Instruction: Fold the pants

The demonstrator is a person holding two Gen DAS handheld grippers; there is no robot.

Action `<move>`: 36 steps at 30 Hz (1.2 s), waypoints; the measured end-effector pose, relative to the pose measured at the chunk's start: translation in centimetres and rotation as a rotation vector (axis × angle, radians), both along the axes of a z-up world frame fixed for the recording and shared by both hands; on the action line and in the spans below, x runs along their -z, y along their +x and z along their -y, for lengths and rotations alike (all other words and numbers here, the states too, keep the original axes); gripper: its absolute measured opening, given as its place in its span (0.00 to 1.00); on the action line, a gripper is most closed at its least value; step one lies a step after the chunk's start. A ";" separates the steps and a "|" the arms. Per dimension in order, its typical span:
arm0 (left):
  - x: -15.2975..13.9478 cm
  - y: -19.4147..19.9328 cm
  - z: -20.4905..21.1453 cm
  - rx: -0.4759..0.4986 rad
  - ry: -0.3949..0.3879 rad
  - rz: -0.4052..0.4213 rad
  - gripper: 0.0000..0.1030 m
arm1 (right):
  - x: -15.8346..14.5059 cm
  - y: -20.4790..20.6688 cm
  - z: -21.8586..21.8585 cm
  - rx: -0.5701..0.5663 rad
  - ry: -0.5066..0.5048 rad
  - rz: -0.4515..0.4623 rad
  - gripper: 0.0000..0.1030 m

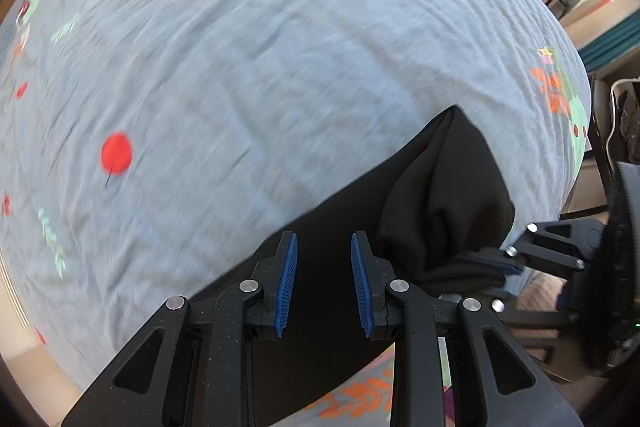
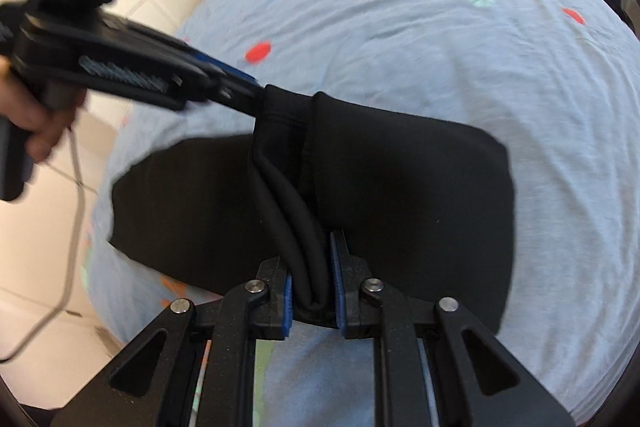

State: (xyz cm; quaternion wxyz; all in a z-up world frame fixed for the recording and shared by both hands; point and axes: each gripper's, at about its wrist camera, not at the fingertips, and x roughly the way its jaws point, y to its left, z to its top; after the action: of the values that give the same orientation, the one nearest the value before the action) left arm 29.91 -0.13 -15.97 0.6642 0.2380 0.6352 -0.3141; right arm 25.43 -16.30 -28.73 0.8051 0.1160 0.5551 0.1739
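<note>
A: Where are the pants (image 2: 400,187) found relative to each gripper?

B: They are spread across the bed sheet (image 2: 440,47), with one folded edge raised off it. A bunched part of that edge is clamped between the pads of the right gripper (image 2: 314,291). The far end of the same raised edge is pinched at the tip of the left gripper (image 2: 244,83), and the cloth is drawn up into a ridge between the two.

A: What is shown by the left wrist view that is missed by the right?

B: The left gripper's blue pads (image 1: 362,279) are seen narrowly apart, with the gap filled by black cloth. The gathered folds are seen running off to the right gripper at the right rim. Only the right wrist view shows the hand (image 2: 36,131) on the left gripper's handle, a thin cable (image 2: 76,187) hanging under it, and the full outline of the pants.

A: How are the edges and free room laid out?

B: A wide stretch of patterned sheet is left uncovered beyond the pants. The bed's edge is met just left of the pants, with pale floor (image 2: 48,267) beside it. Much of both views is blurred.
</note>
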 end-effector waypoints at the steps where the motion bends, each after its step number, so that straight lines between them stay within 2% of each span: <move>1: -0.1 -0.1 -0.7 -0.006 0.003 0.000 0.23 | 0.3 0.0 -0.6 -0.008 -0.020 -0.001 0.00; 7: -0.1 -0.4 -3.8 -0.055 -0.007 -0.011 0.23 | 2.6 0.4 -4.3 -0.078 -0.124 -0.017 0.00; 10: 0.1 -0.5 -5.1 -0.073 -0.010 -0.021 0.23 | 3.2 0.5 -5.4 -0.076 -0.168 -0.011 0.00; 11: 0.1 -0.5 -5.5 -0.075 -0.009 -0.023 0.23 | 3.2 0.4 -5.8 -0.081 -0.169 -0.012 0.05; 12: 0.1 -0.5 -5.9 -0.081 -0.011 -0.024 0.23 | 3.1 0.4 -6.3 -0.094 -0.168 -0.010 0.17; 13: 0.3 -0.5 -5.9 -0.087 -0.015 -0.026 0.23 | 2.9 0.3 -6.8 -0.106 -0.162 -0.009 0.46; 14: 0.2 -0.6 -6.2 -0.092 -0.021 -0.029 0.23 | 2.7 0.5 -7.0 -0.111 -0.161 -0.007 0.64; 15: 0.1 -0.6 -6.3 -0.095 -0.026 -0.028 0.23 | 2.3 0.5 -7.4 -0.116 -0.165 -0.001 0.67; 21: -0.4 -1.1 -7.4 -0.118 -0.045 -0.019 0.23 | -1.0 0.9 -7.3 -0.146 -0.100 0.040 0.71; 23: -0.6 -1.1 -8.5 -0.154 -0.059 -0.015 0.24 | -2.3 1.1 -7.1 -0.173 -0.090 0.073 0.78; 25: -0.9 -1.3 -10.0 -0.211 -0.082 -0.009 0.24 | -3.3 1.7 -7.4 -0.233 -0.110 0.111 0.80; 31: -1.0 -2.9 -16.8 -0.475 -0.122 0.014 0.24 | -3.6 3.9 -11.0 -0.600 -0.289 0.236 0.80; 35: 0.1 -5.1 -21.6 -0.644 -0.056 0.046 0.24 | -2.9 4.3 -13.3 -0.811 -0.354 0.273 0.80; 36: 0.4 -5.7 -22.9 -0.698 -0.029 0.064 0.28 | -2.7 4.2 -13.8 -0.849 -0.375 0.278 0.80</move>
State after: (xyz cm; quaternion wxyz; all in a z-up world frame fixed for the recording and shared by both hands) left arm 24.18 22.73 -16.39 0.7545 0.0069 0.6526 -0.0693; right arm 29.59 -2.47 -26.05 0.7367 -0.2921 0.4622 0.3979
